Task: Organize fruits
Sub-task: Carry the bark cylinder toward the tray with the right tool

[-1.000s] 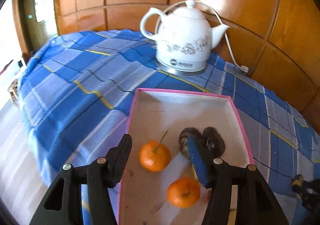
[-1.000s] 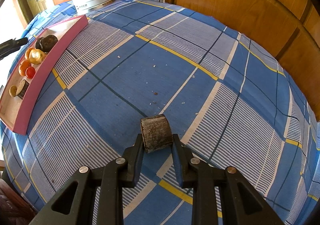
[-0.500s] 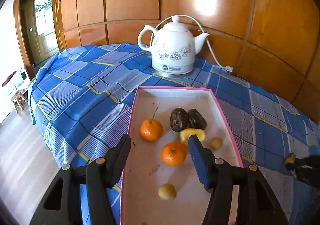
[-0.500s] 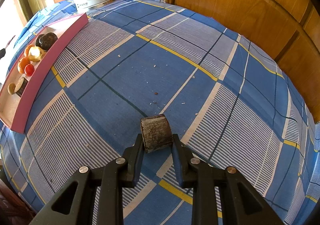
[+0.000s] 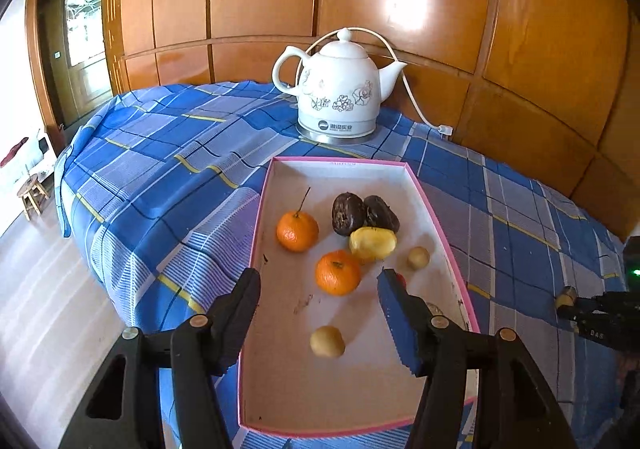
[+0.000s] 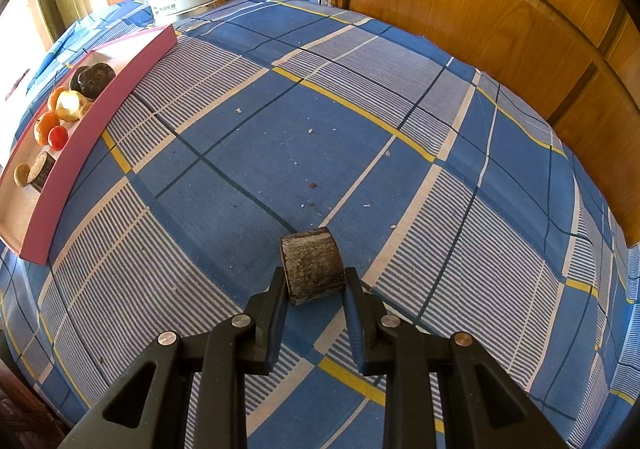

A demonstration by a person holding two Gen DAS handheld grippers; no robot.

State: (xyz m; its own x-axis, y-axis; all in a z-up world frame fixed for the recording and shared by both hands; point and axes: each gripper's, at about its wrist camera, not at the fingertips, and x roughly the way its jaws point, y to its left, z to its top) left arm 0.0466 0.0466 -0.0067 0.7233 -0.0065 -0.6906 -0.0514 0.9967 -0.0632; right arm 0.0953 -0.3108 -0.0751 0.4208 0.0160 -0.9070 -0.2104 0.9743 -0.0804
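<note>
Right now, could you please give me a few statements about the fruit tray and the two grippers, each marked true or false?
1. The right gripper is clamped on a brown cut stalk segment. True.
2. The left gripper holds an orange. False: nothing is between its jaws.
3. Two tangerines lie in the pink-rimmed tray. True.
4. The white kettle stands inside the tray. False: it stands on the blue plaid cloth beyond the tray.
5. The held segment is over the tray. False: it is over the cloth.
</note>
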